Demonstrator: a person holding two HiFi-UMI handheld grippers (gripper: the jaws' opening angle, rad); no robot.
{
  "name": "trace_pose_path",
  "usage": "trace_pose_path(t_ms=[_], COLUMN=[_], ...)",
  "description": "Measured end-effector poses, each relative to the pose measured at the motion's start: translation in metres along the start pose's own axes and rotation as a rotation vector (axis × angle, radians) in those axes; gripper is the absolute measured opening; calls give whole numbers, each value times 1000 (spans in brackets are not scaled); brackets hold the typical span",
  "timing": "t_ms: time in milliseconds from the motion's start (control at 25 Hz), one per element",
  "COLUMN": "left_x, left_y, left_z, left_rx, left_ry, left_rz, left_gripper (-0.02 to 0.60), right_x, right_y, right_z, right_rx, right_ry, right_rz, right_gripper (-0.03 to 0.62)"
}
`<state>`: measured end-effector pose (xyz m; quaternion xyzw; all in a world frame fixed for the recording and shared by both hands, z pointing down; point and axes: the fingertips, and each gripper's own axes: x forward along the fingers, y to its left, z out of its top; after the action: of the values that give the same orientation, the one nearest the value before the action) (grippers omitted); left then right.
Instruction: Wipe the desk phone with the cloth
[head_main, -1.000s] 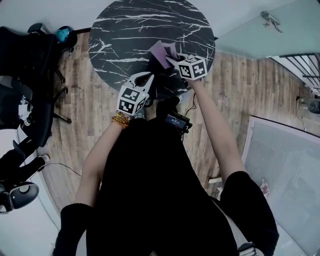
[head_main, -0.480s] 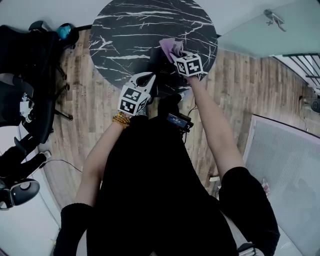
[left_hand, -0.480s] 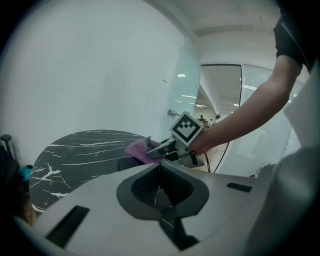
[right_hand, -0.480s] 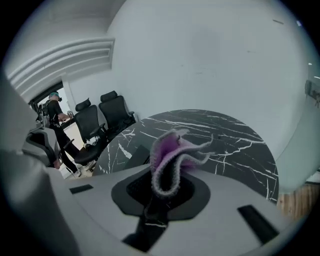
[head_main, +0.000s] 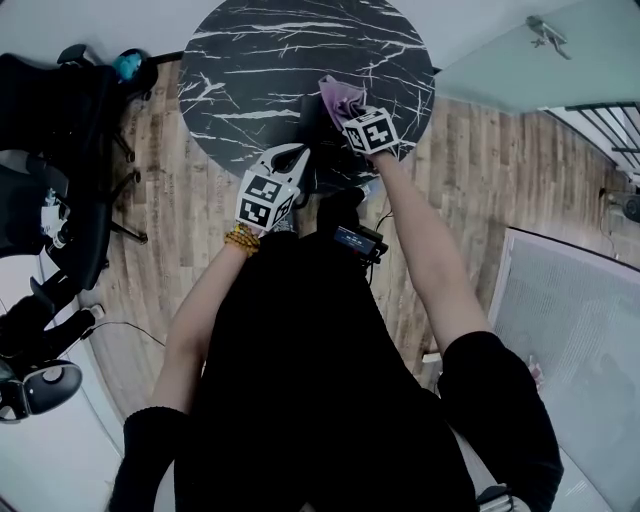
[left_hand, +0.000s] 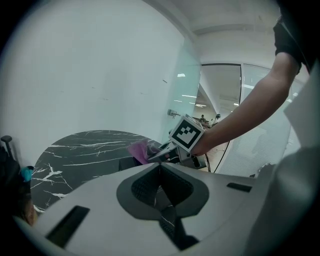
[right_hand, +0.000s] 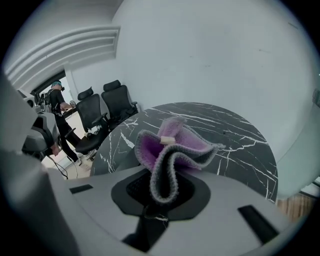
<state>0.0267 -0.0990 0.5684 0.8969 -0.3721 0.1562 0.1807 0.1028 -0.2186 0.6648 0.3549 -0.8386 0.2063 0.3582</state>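
Note:
A purple-and-grey cloth (head_main: 340, 96) (right_hand: 176, 144) is bunched between the jaws of my right gripper (head_main: 347, 110) (right_hand: 158, 194), which is shut on it over the near right part of the round black marble table (head_main: 250, 60). Just left of and under the cloth, a dark desk phone (head_main: 312, 128) (left_hand: 128, 162) sits on the table and is hard to make out against the dark top. My left gripper (head_main: 296, 153) (left_hand: 159, 168) hovers at the table's near edge, beside the phone, jaws together and holding nothing. In the left gripper view the cloth (left_hand: 138, 150) shows beyond the jaws.
Black office chairs (head_main: 60, 150) (right_hand: 107, 107) stand left of the table on the wood floor. A person (right_hand: 59, 112) stands behind them. A small device with a cable (head_main: 352, 240) hangs at my waist. A glass wall (head_main: 530, 70) runs along the right.
My right gripper has shifted left and a little farther over the table, carrying the cloth. The left gripper has stayed in place.

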Motion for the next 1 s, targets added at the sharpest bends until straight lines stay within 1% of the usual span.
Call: trace_pose_path(t_ms=[240, 360, 640, 1000], left_x=[-1, 0, 1, 1], left_y=[3, 1, 1, 2], left_z=[2, 2, 3, 4], left_rx=[2, 4, 8, 12], left_ry=[-6, -7, -7, -8], left_rz=[-4, -11, -17, -25], left_gripper=[14, 14, 14, 14], right_x=[4, 1, 0, 0], right_y=[9, 12, 19, 28], right_z=[-12, -15, -26, -38], right_rx=[12, 4, 9, 43], right_ry=[10, 18, 27, 33], right_rz=[6, -4, 9, 10], right_gripper=[55, 55, 55, 55])
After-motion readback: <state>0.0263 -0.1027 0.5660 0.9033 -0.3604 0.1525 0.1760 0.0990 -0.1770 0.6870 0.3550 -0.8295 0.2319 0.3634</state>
